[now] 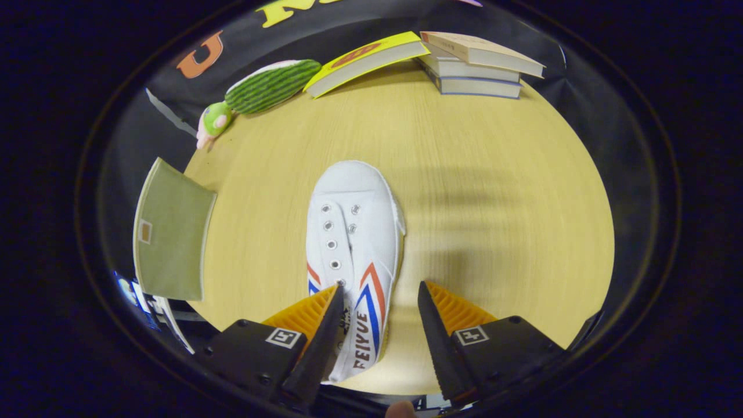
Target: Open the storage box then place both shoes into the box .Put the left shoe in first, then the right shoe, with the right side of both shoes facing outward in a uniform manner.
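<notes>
Gripper (378, 290) fingers stood apart over a white canvas shoe (354, 244) on the wooden table (493, 191), grasping nothing. An olive storage box (171, 232) sat beside the shoe.

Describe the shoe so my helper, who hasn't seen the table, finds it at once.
On the wooden table, nearer than the stacked books and the green plush toy, lies a white canvas shoe. Its heel sits between the open jaws of the gripper. Red and blue side stripes mark it.
</notes>
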{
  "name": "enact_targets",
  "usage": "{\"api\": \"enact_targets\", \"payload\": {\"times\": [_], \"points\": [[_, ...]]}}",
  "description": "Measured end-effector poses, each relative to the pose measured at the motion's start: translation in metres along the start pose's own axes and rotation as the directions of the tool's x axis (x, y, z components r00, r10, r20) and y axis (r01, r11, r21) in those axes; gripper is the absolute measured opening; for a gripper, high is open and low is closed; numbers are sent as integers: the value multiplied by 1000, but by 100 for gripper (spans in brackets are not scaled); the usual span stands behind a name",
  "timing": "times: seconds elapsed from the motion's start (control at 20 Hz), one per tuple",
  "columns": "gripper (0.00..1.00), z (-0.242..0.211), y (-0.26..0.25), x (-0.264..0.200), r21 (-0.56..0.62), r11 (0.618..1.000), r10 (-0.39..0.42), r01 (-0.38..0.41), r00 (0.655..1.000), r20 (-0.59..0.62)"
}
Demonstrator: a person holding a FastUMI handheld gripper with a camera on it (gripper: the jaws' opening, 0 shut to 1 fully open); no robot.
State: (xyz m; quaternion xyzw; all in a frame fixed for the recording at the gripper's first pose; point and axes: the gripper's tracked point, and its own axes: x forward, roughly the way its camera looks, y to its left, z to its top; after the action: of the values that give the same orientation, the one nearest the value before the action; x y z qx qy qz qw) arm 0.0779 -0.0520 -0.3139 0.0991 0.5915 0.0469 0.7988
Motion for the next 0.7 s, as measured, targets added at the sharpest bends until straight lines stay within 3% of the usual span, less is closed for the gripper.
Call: {"api": "enact_targets", "payload": {"times": [0.35, 0.55, 0.65, 0.7], "points": [[81, 0, 12, 11, 67, 993, 102, -101, 995, -18], [48, 3, 9, 7, 119, 987, 100, -105, 994, 42], [30, 7, 10, 2, 204, 965, 156, -167, 985, 71], [13, 9, 13, 1, 256, 946, 182, -198, 980, 85]]}}
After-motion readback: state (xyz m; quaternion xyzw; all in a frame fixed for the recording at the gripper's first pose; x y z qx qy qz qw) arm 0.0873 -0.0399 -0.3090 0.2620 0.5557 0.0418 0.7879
